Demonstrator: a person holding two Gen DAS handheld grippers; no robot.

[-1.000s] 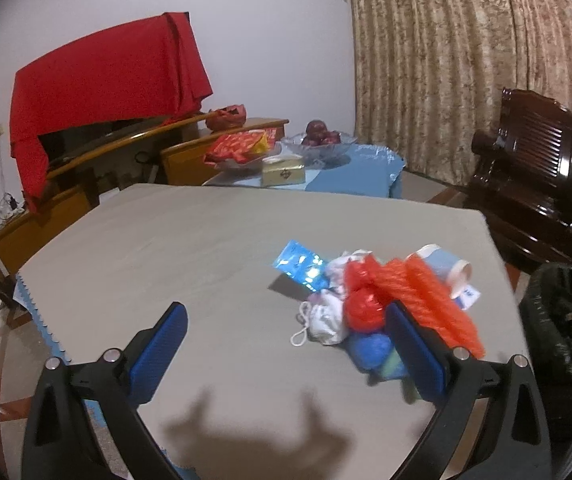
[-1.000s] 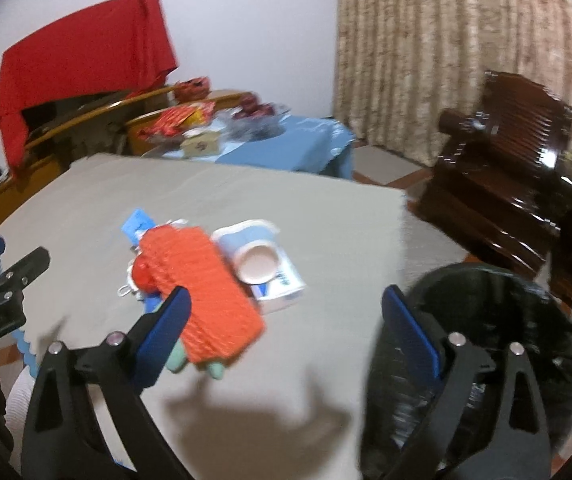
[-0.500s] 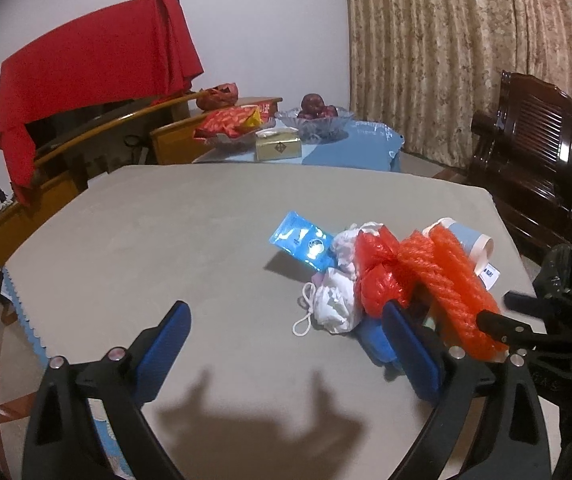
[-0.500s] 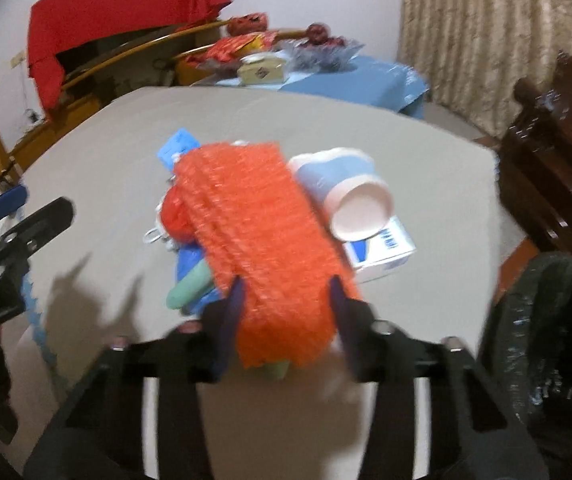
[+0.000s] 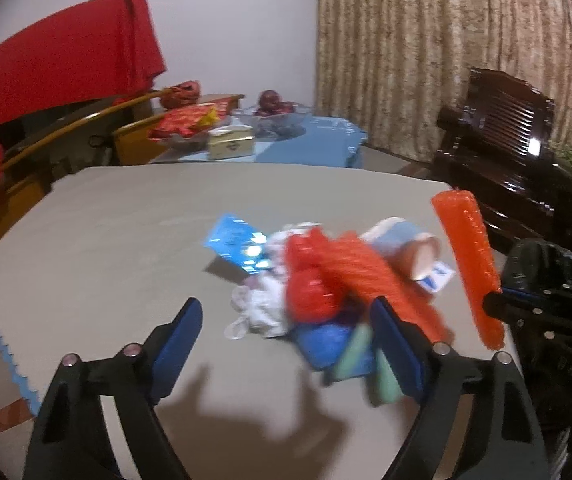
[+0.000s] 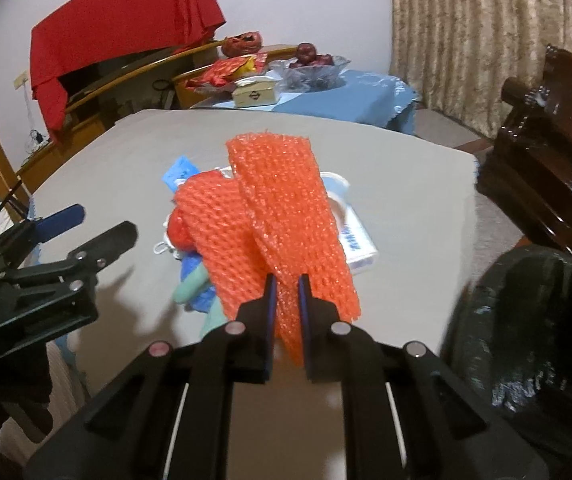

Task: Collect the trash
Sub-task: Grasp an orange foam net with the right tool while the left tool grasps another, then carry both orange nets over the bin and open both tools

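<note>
Your right tool (image 6: 285,280) pinches an orange net (image 6: 286,216); your left tool (image 5: 286,320) is spread wide.

The net's lower end sits pressed between your right tool's blue pads, lifted off the worktop (image 5: 126,240). A second orange net (image 6: 214,232) lies on the trash pile (image 5: 310,292) under it, with a blue packet (image 5: 238,242), white mask (image 5: 260,308), paper cup (image 5: 410,248) and red bag. Your left tool hovers empty just before the pile. A black bin bag (image 6: 534,328) stands beside the worktop's right edge.
</note>
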